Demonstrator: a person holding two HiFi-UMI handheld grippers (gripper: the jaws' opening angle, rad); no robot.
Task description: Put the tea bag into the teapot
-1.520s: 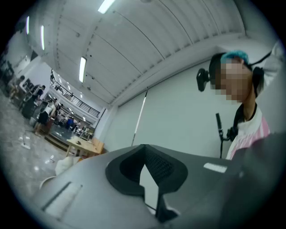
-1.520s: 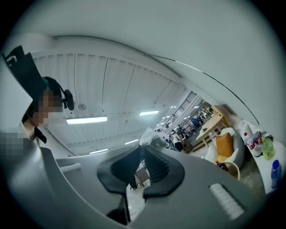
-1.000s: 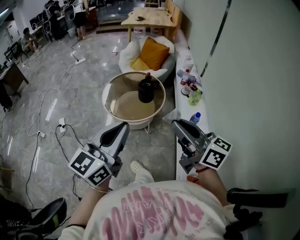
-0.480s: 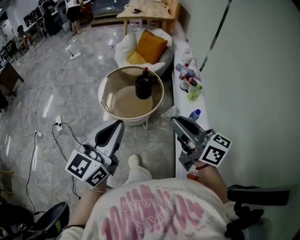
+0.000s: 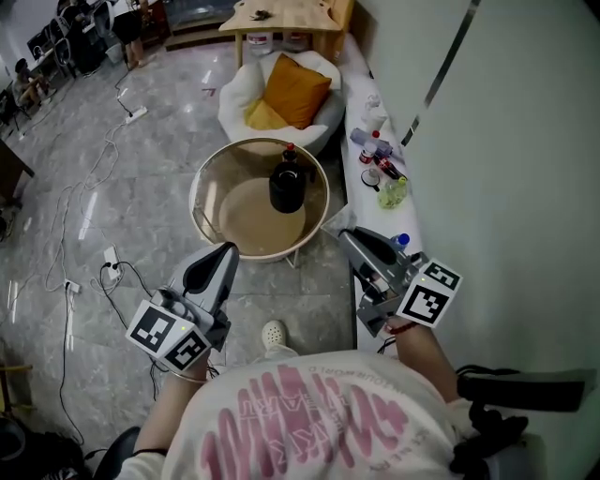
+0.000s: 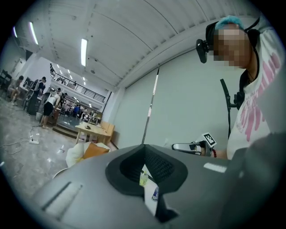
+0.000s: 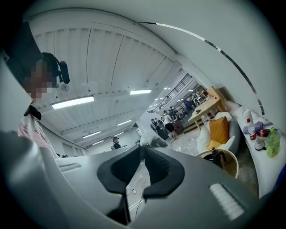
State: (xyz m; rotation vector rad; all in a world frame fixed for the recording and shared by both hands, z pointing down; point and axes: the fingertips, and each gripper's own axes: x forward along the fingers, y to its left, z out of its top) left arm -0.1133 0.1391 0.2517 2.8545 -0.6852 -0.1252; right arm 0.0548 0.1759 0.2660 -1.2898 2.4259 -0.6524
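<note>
Grey marble flooring [image 5: 150, 216] forms the ground. Jaws of the left gripper [image 5: 225, 251], lower left, and right gripper [image 5: 345, 236], lower right, are shown closed tip to tip, nothing held. Beyond them, upper centre, the dark teapot [image 5: 287, 187] is set on a round glass table [image 5: 217, 173]. No tea bag is visible; it is judged light, soft, tearable, best pinched by tag or top edge.

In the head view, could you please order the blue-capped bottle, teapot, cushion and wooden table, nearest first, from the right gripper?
1. Bottle, on the right ledge.
2. Teapot, on the round table.
3. Cushion, on the chair.
4. Wooden table, far end.
</note>
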